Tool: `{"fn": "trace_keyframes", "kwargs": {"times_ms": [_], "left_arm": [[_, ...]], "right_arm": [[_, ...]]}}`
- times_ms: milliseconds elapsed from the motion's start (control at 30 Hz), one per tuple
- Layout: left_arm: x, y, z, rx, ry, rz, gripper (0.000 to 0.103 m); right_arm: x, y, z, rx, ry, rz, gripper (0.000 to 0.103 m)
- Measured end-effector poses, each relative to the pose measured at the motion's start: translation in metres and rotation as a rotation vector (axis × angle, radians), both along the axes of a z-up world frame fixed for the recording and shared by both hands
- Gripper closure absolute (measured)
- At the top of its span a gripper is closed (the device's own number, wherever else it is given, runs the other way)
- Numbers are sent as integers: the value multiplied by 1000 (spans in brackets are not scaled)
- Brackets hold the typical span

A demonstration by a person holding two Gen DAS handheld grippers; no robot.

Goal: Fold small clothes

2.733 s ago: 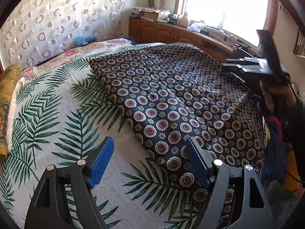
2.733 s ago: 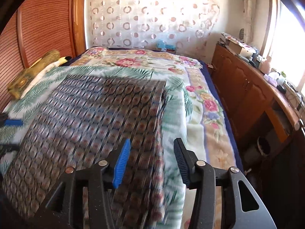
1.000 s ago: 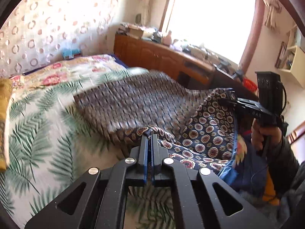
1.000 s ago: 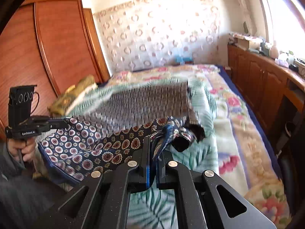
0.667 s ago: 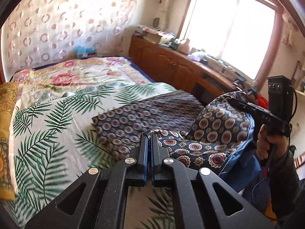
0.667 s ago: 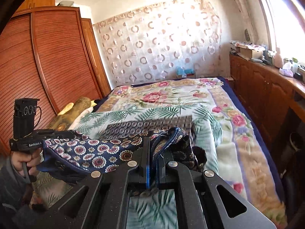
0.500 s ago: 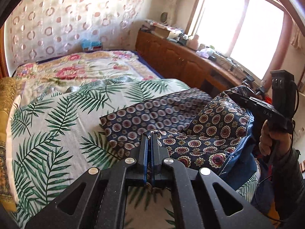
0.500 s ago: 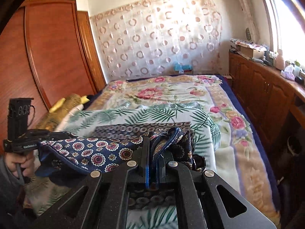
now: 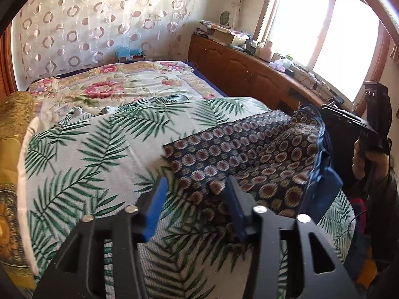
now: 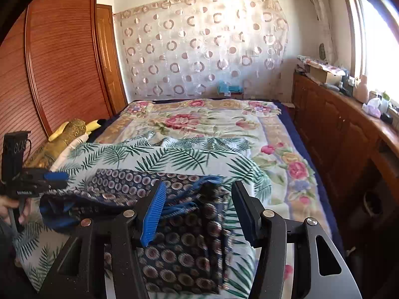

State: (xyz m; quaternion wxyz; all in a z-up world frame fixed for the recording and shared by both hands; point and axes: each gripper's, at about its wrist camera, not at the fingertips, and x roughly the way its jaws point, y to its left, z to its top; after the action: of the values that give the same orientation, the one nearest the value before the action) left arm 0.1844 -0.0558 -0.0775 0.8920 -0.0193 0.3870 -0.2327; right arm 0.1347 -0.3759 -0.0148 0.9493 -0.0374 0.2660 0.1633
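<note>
Nearest the left wrist camera, the left claw (image 9: 195, 199) stands with its blue-padded fingers apart and nothing between them, poised just above the near edge of the navy medallion-print garment (image 9: 239, 154). The right claw (image 10: 199, 209) is likewise spread wide and empty, hovering over the cloth's other end. That suggests a fold has been laid down and let go. The garment lies doubled over on the palm-leaf sheet (image 9: 87, 149), its blue lining showing along the bunched edge, so another fold probably remains. Beyond it the floral bedspread (image 10: 199, 122) covers the rest of the bed, ending at the circle-patterned curtain (image 10: 199, 44).
</note>
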Motion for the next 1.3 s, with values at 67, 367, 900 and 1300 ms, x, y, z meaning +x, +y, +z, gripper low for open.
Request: {"fn": "trace_keyframes", "kwargs": {"times_ms": [67, 367, 900, 1300], "left_arm": [[1, 10, -4, 2, 8, 3, 28], [-8, 16, -17, 32, 30, -46, 23], [20, -30, -8, 30, 17, -139, 23], [59, -26, -14, 18, 52, -53, 23]], "right_arm": [[-11, -4, -4, -49, 5, -4, 46], [-8, 17, -20, -103, 116, 47, 46], [35, 16, -3, -9, 140, 27, 99], [16, 25, 6, -18, 104, -40, 44]]}}
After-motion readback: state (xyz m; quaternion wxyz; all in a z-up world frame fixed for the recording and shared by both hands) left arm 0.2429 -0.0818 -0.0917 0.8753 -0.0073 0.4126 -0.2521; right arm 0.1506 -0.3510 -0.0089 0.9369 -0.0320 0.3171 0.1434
